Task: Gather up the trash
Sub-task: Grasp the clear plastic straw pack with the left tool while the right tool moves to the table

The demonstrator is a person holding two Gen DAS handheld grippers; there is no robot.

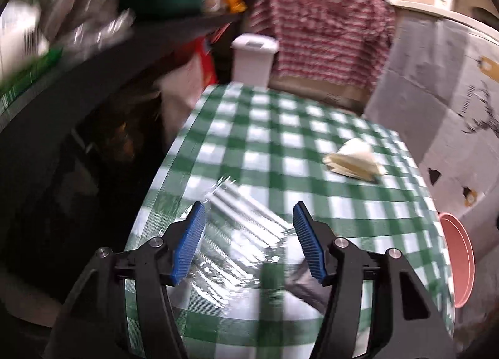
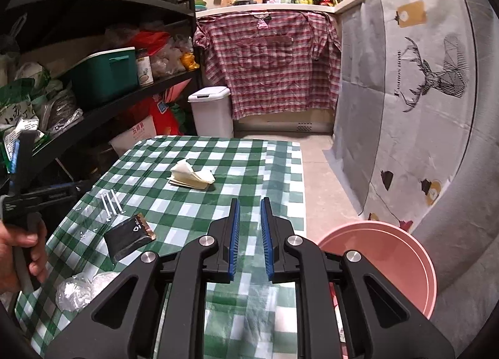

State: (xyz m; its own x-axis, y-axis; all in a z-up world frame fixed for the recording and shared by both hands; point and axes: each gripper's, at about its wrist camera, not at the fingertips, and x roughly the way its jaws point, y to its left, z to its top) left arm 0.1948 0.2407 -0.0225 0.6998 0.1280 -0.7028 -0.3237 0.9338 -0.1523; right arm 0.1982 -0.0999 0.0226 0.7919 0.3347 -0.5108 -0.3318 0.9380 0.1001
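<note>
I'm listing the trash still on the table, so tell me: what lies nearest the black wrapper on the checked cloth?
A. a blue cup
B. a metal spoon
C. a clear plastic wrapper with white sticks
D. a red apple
C: in the right wrist view the clear plastic wrapper with white sticks lies just beyond the black wrapper on the table; the crumpled napkin lies farther off.

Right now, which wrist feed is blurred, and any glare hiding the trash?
Left wrist view: motion blur smears the shelves and checked tablecloth; glare streaks on the clear plastic wrapper between the left tongs, while the crumpled napkin stays readable. Right wrist view: sharp; black wrapper and right tongs crisp, fisheye bending edges.
</note>
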